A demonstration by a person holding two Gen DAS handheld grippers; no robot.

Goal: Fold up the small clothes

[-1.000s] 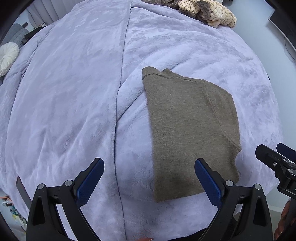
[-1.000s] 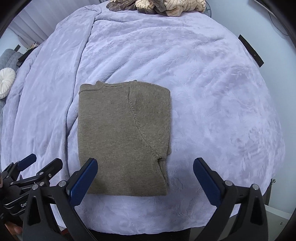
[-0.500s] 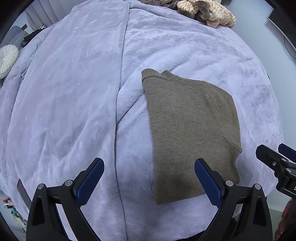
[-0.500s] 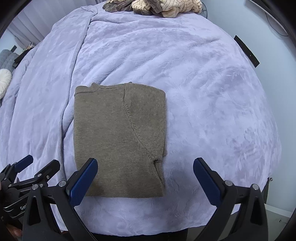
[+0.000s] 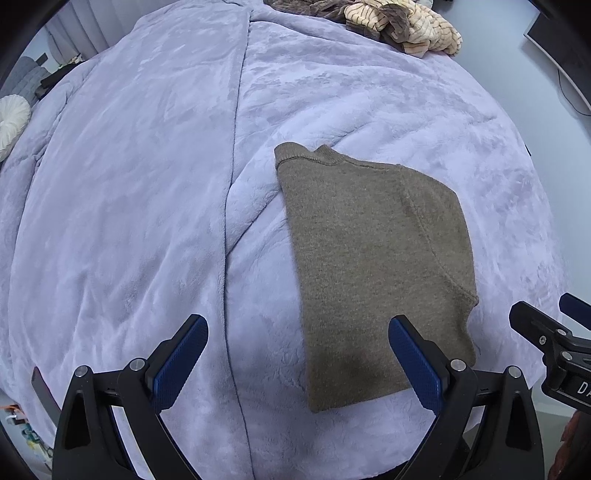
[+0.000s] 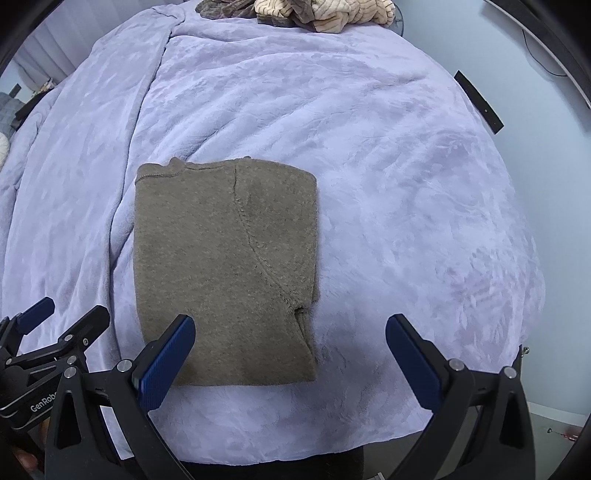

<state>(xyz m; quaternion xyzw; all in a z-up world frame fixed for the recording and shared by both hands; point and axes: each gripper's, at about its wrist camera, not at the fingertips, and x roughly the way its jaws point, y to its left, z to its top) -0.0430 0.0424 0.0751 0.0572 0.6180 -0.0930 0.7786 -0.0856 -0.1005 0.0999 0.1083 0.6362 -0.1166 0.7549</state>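
Observation:
A brown-grey knit sweater [image 5: 373, 258] lies folded into a flat rectangle on the lilac fleece blanket [image 5: 147, 184], collar away from me. It also shows in the right wrist view [image 6: 225, 266]. My left gripper [image 5: 297, 354] is open and empty, held above the sweater's near left edge. My right gripper [image 6: 290, 350] is open and empty, held above the sweater's near right corner. Each gripper's fingers show at the edge of the other's view.
A heap of tan, striped and brown clothes [image 5: 399, 22] lies at the far end of the bed, also in the right wrist view [image 6: 314, 13]. The blanket [image 6: 406, 184] has a long seam fold left of the sweater. The bed edge drops off to the right and near side.
Both grippers have drawn back and up a little from the sweater. The sweater has not moved and both grippers stay open.

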